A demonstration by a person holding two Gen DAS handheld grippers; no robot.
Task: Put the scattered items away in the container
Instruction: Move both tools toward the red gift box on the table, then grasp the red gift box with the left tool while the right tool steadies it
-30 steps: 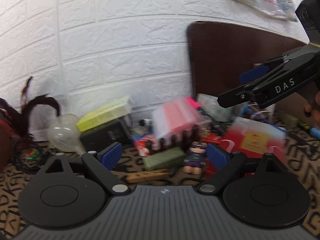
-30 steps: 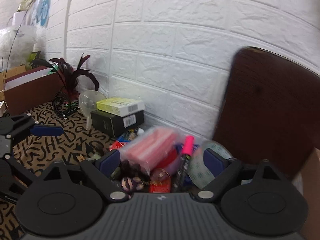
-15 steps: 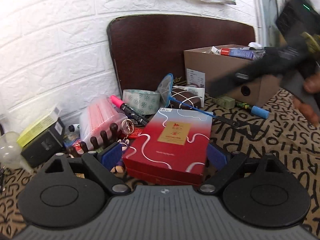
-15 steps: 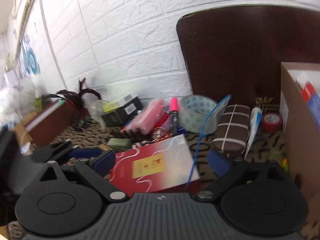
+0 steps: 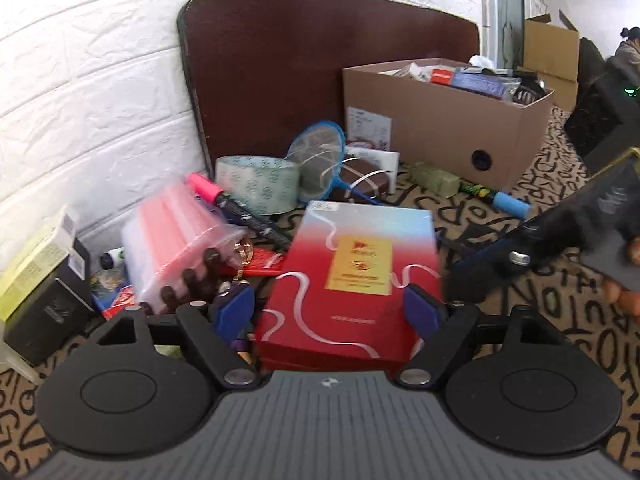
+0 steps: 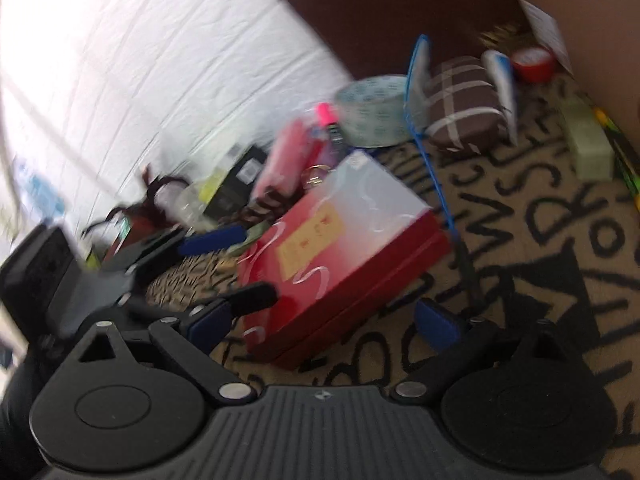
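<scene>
left claw straddles the red box, nothing gripped yet

the left claw (image 5: 330, 310) stands wide open, a blue pad either side of the red gift box (image 5: 352, 280), and i cannot see either pad pressing on it. the box lies flat on the patterned counter (image 5: 560, 344), straight ahead of this claw, its long axis running away from the claw toward the tape roll (image 5: 258, 184). the right claw (image 6: 324, 322) is open and empty too; the box sits ahead and to its left, turned at a slant, so only the near corner falls between its pads. the left one looks nearer and squarer, so the grab is likely its job. the cardboard box (image 5: 448, 128) waits well apart, back and to the right, already part filled.
</scene>
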